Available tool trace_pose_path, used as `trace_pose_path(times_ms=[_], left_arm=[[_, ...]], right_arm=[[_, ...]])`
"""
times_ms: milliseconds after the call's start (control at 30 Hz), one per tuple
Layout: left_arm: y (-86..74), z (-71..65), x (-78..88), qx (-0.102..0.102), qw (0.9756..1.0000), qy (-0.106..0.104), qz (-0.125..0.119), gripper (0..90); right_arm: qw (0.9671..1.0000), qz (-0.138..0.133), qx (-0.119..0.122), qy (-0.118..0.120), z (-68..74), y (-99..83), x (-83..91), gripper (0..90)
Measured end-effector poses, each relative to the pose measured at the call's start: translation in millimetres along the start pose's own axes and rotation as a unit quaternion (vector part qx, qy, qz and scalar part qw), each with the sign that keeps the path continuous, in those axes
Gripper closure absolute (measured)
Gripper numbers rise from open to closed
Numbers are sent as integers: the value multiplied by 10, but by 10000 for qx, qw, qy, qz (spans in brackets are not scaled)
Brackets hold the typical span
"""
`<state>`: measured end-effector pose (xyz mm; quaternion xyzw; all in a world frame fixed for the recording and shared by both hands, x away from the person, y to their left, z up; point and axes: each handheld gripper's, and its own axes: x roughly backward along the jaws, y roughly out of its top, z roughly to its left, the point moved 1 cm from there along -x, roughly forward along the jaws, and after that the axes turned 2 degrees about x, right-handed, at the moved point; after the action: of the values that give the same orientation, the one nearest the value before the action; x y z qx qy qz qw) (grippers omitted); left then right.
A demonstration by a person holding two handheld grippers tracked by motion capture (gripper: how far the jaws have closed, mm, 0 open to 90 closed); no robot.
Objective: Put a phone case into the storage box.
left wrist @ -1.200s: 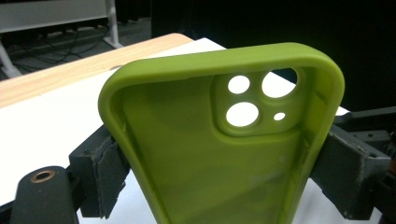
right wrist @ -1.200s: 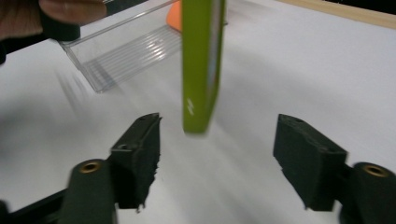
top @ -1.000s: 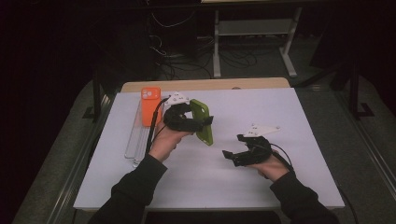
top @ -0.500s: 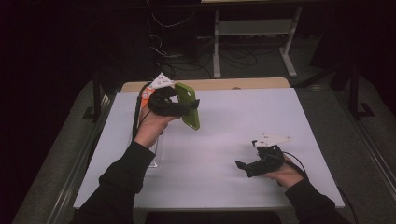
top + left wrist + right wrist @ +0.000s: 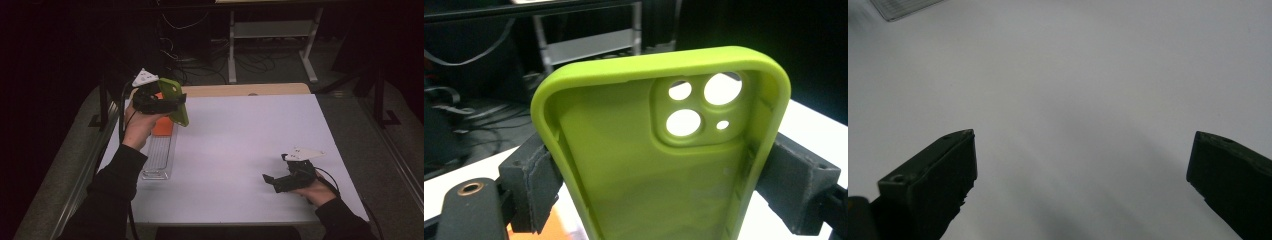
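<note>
L claw (image 5: 659,195) grips green case (image 5: 659,150), bottom cut off.

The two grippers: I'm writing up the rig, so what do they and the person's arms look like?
Each gripper, left and right, is black, with two blocky dark jaws and a pale three-cornered plate on top. A black cable trails from the left one. The person wears dark long sleeves.

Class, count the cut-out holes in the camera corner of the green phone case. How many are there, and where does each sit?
4 in the green phone case: small upper-left, large upper-right, large lower-left, tiny lower-right. None seems hidden.
</note>
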<state>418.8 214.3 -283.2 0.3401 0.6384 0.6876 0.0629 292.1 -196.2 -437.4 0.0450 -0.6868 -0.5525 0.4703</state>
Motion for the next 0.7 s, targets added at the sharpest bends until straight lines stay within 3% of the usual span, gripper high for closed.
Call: trace_pose_path(times_ms=[267,533,700], left_arm=[[-54,290,-22,170,9976,663,104,141],[-150,462,-149,268,9910,1253,398,141],[-263,521,-261,324,9866,1463,644,140]], right_arm=[[10000,27,26,-12,7,-1,-11,0],[10000,28,5,-25,8,-1,-8,0],[10000,46,10,-44,10,-3,-14,0]])
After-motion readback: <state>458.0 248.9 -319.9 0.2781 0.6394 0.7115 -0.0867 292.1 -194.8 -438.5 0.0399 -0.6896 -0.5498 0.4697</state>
